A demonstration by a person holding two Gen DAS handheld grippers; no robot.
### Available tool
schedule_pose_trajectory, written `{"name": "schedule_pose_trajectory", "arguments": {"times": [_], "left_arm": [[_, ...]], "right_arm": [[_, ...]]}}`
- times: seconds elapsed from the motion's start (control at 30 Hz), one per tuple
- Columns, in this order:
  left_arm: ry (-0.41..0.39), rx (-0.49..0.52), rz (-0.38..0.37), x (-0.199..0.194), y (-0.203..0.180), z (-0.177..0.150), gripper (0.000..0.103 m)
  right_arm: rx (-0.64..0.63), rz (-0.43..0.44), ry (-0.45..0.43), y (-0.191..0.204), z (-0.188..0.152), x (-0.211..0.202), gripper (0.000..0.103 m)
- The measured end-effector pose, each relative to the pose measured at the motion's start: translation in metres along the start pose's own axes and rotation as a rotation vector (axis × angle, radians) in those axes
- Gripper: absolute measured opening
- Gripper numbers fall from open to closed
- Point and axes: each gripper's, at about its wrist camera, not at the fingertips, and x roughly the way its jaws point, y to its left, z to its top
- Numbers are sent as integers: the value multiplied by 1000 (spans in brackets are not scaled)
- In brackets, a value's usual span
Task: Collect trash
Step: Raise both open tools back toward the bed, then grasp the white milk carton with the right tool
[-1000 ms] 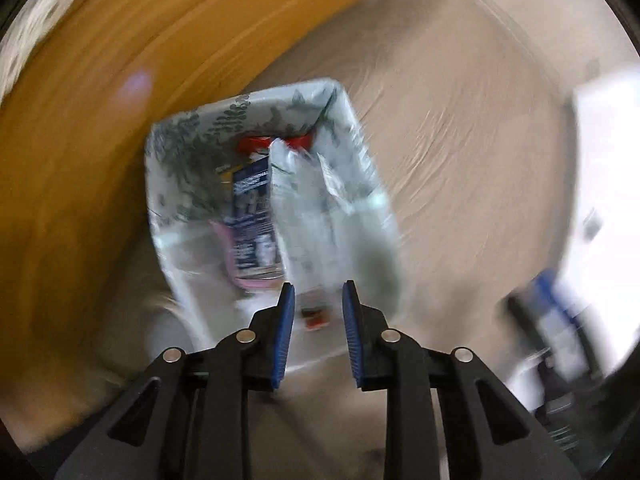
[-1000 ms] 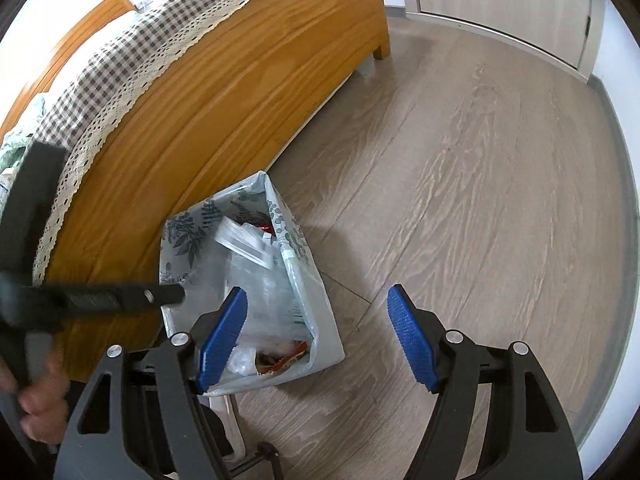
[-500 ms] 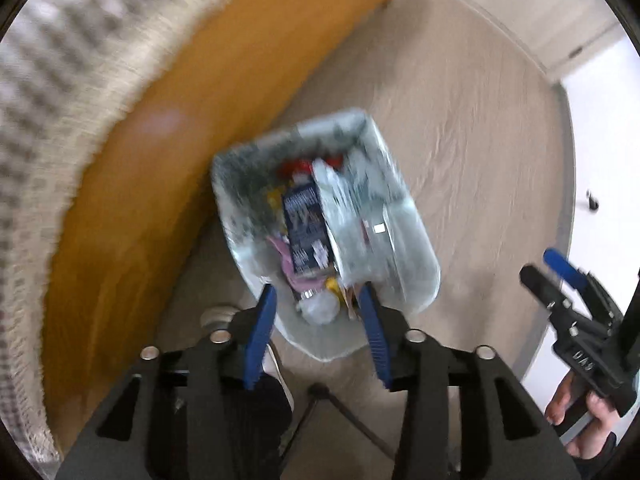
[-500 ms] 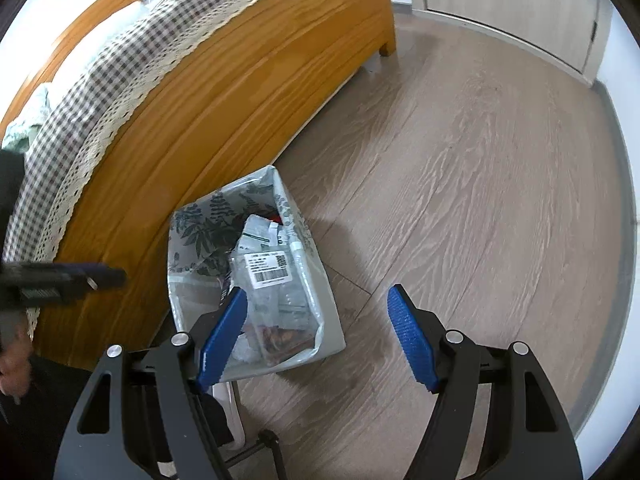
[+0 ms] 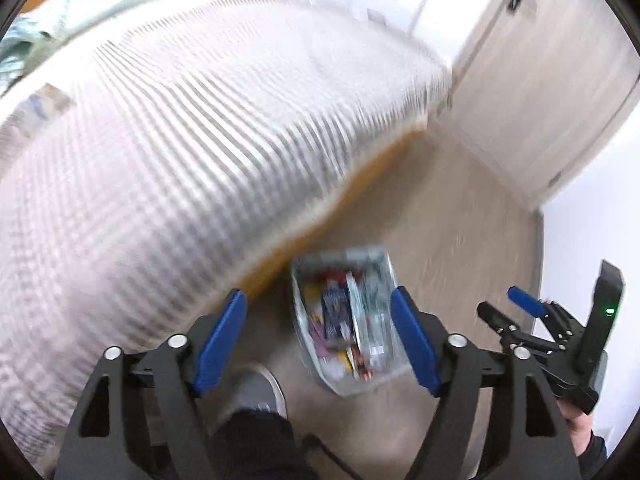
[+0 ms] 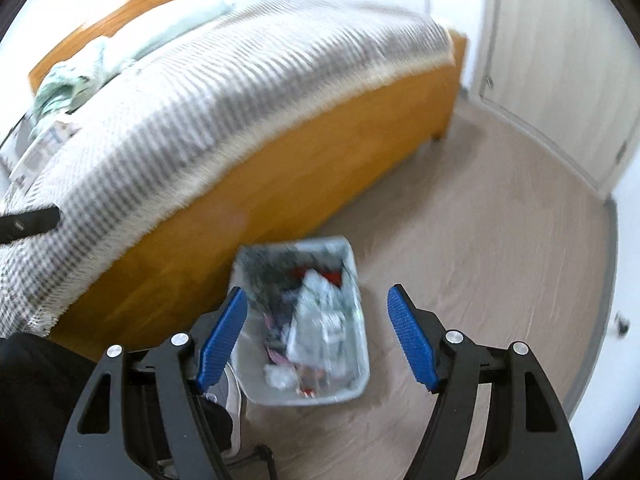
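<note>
Hovering over the grey-patterned plastic trash bin (image 6: pixel 304 320), left tongs (image 5: pixel 320 344) and right tongs (image 6: pixel 316 340) spread, empty; next, likely seeking bed litter.

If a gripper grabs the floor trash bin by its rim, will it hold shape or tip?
The thin-walled, leaf-patterned grey trash bin looks like flexible plastic, so its rim would probably bend. It is filled mostly with wrappers, so likely light. One-sided lifting could tilt it and spill some.

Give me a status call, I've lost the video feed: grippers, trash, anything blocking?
Left hand-held gripper open, empty. Right hand-held gripper open, empty. Trash bin on floor beside bed, full of wrappers. Nothing between grippers and bin.
</note>
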Motion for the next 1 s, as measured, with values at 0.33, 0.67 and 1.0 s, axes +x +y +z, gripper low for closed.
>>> {"name": "schedule_pose_trajectory", "arguments": {"times": [0.33, 0.67, 1.0], "left_arm": [[-267, -182, 56, -128, 172, 31, 88], [-225, -215, 129, -70, 351, 163, 93], [-2, -402, 220, -16, 445, 314, 93]], "right_arm": [[-169, 106, -151, 115, 113, -20, 79], [-426, 295, -223, 304, 282, 139, 79], [-691, 493, -108, 404, 352, 193, 79]]}}
